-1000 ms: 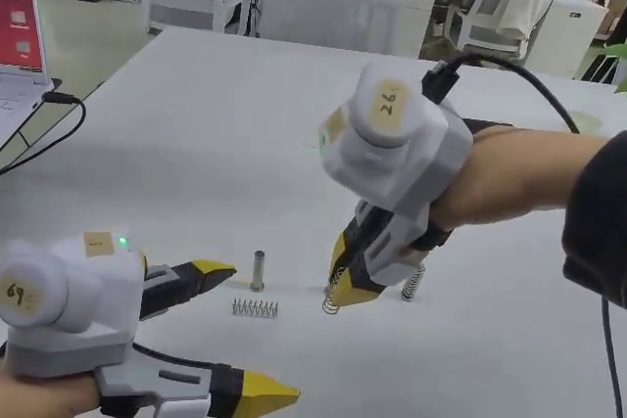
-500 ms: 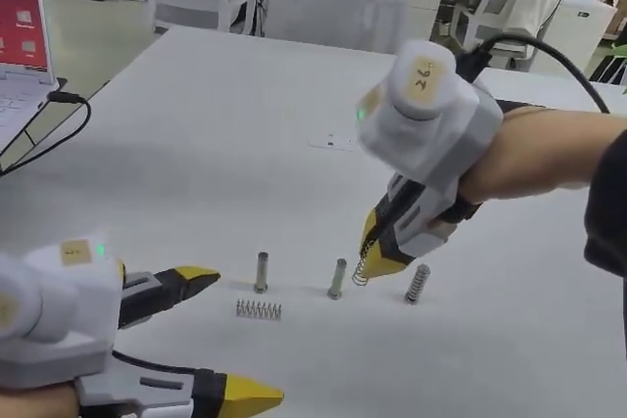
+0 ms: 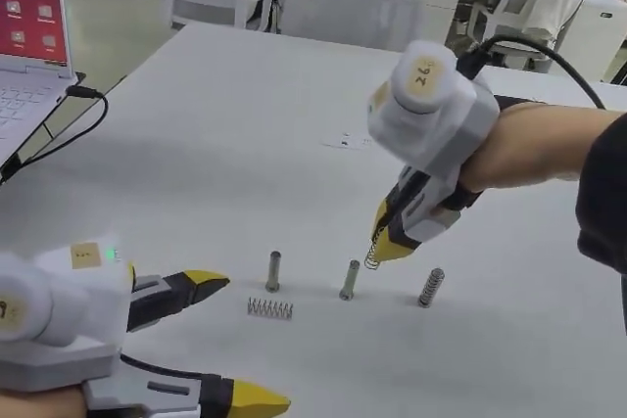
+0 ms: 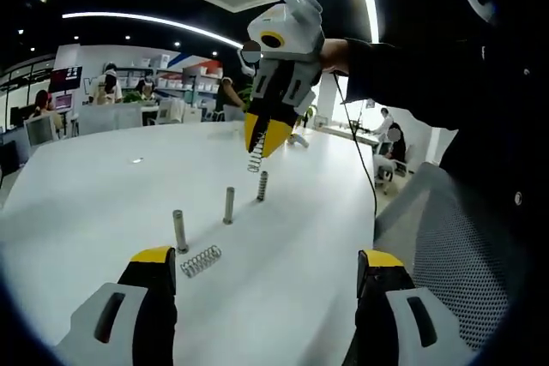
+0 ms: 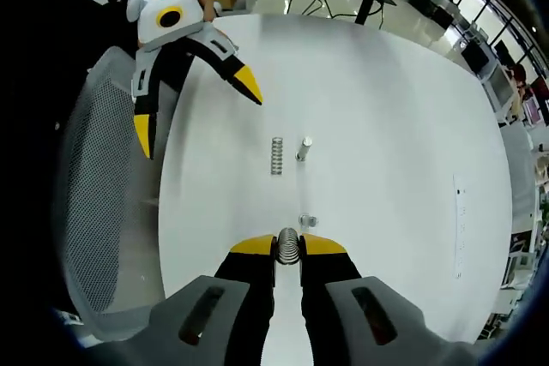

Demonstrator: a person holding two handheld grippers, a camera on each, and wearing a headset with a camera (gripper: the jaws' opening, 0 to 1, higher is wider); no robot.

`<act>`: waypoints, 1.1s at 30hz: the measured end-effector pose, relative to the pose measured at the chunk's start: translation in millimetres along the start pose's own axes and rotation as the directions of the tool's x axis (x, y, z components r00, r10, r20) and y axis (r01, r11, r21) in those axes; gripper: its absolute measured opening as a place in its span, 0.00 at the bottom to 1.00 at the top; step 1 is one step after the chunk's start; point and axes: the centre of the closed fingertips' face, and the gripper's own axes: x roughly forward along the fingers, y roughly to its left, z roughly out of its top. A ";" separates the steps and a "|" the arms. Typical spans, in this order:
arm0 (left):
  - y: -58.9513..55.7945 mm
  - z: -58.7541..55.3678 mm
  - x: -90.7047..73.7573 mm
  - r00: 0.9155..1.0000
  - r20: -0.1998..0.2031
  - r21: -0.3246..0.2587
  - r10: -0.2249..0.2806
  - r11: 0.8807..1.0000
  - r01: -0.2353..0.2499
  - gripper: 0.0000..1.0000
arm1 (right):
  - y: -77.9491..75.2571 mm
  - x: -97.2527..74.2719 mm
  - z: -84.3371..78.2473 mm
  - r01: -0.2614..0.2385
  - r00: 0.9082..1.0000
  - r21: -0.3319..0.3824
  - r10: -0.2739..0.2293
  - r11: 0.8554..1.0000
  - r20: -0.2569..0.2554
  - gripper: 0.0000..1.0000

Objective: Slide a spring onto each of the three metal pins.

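1. The left gripper [image 3: 250, 340] sits nearest the person at the lower left of the table [image 3: 216, 144]. Its jaws are spread wide and empty, and its own view shows the same [image 4: 266, 256].
2. Just beyond its tips a loose spring [image 3: 269, 308] lies flat on the table. Its long axis runs left to right in the head view.
3. Behind it three pins stand upright in a row.
   - The left pin [image 3: 273, 271] is bare.
   - The middle pin [image 3: 350, 280] is bare.
   - The right pin [image 3: 436, 273] carries a fitted spring [image 3: 429, 291] around its shaft, axis vertical.
4. The right gripper [image 3: 387, 250] points steeply down over the row, with its jaws closed narrow on a held spring [image 3: 372, 259].
   - This spring hangs from the tips, its long axis near vertical.
   - Its free end points down, close to the top of the middle pin and clear of it.
   - The right gripper view sees it end-on [image 5: 289, 246].
5. A laptop [image 3: 29, 36] and its cable [image 3: 69, 134] lie at the far left edge.
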 end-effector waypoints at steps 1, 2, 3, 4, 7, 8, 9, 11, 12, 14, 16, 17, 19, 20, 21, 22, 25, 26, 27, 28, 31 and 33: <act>0.0 -0.1 0.1 1.000 0.000 0.001 0.000 1.000 0.000 0.84 | -1.3 1.1 0.2 0.001 1.000 0.002 -0.001 1.000 -0.001 0.08; 0.1 -0.1 0.2 1.000 -0.001 0.001 -0.001 1.000 0.001 0.84 | -4.2 2.4 0.2 0.005 1.000 0.005 -0.005 1.000 0.000 0.08; 0.4 0.1 0.3 1.000 -0.001 -0.001 -0.001 1.000 0.001 0.84 | -8.4 4.8 -0.8 0.005 1.000 0.006 -0.005 1.000 -0.001 0.08; 0.6 0.1 0.3 1.000 0.000 -0.001 0.000 1.000 0.000 0.84 | -10.0 6.5 -1.0 0.005 1.000 0.008 -0.005 1.000 -0.003 0.08; 1.9 1.3 0.2 1.000 0.002 -0.002 0.003 1.000 -0.003 0.84 | -11.1 10.4 0.2 0.004 1.000 0.013 -0.004 1.000 -0.002 0.08; 2.2 1.7 0.1 1.000 0.004 -0.003 0.003 1.000 -0.003 0.84 | -11.6 11.8 0.7 0.004 1.000 0.013 -0.004 1.000 -0.002 0.08; 2.5 1.6 0.1 1.000 0.004 -0.003 0.004 1.000 -0.004 0.83 | -11.6 12.7 1.4 0.002 1.000 0.013 -0.002 1.000 0.000 0.08; 3.0 0.7 0.1 1.000 0.001 -0.006 0.005 1.000 -0.005 0.83 | -12.1 14.8 3.1 0.002 1.000 0.014 -0.002 1.000 0.006 0.08; 3.2 0.4 0.1 1.000 0.001 -0.006 0.005 1.000 -0.005 0.83 | -12.7 16.5 3.3 0.002 1.000 0.015 -0.002 1.000 0.004 0.08; 3.1 -0.2 0.2 1.000 -0.001 -0.009 0.004 1.000 -0.004 0.83 | -13.5 19.1 2.7 0.004 1.000 0.011 -0.004 1.000 -0.004 0.08; 3.5 -0.7 0.3 1.000 -0.002 -0.010 0.004 1.000 -0.004 0.83 | -14.0 21.2 2.5 0.003 1.000 0.009 -0.003 1.000 -0.006 0.08; 3.8 -0.8 0.1 1.000 -0.002 -0.011 0.005 1.000 -0.005 0.82 | -13.3 22.6 2.5 -0.003 1.000 0.014 0.003 1.000 -0.006 0.08; 4.6 -0.7 -0.4 1.000 -0.001 -0.014 0.007 1.000 -0.007 0.82 | -12.8 25.1 1.1 -0.006 1.000 0.012 0.006 1.000 -0.013 0.08; 4.9 -0.6 -0.7 1.000 -0.001 -0.014 0.008 1.000 -0.008 0.82 | -13.9 27.1 -0.2 -0.006 1.000 0.011 0.007 1.000 -0.020 0.08; 5.3 -0.6 -0.9 1.000 0.000 -0.014 0.010 1.000 -0.010 0.82 | -15.4 29.0 -1.6 -0.005 1.000 0.009 0.005 1.000 -0.026 0.08; 5.8 -1.0 -1.2 1.000 -0.001 -0.015 0.011 1.000 -0.011 0.82 | -16.0 29.5 -2.1 -0.004 1.000 0.006 0.004 1.000 -0.028 0.08; 6.5 -1.6 -1.6 1.000 -0.001 -0.017 0.012 1.000 -0.012 0.82 | -16.8 29.6 -1.5 -0.008 1.000 0.011 0.009 1.000 -0.025 0.08; 6.8 -2.2 -1.6 1.000 -0.003 -0.018 0.012 1.000 -0.012 0.82 | -17.0 30.1 -1.8 -0.009 1.000 0.012 0.009 1.000 -0.027 0.08; 6.6 -2.2 -1.7 1.000 -0.003 -0.019 0.012 1.000 -0.012 0.81 | -16.8 30.5 -2.1 -0.010 1.000 0.012 0.010 1.000 -0.028 0.08; 6.4 -2.2 -1.6 1.000 -0.003 -0.020 0.011 1.000 -0.011 0.81 | -16.5 31.0 -2.5 -0.012 0.999 0.014 0.013 1.000 -0.030 0.08; 6.0 -2.7 -1.4 1.000 -0.003 -0.023 0.010 1.000 -0.010 0.81 | -15.7 32.3 -3.4 -0.016 0.999 0.015 0.017 1.000 -0.034 0.08; 6.0 -3.3 -1.2 1.000 -0.003 -0.025 0.010 1.000 -0.010 0.81 | -15.6 33.5 -3.8 -0.019 0.999 0.016 0.020 1.000 -0.034 0.08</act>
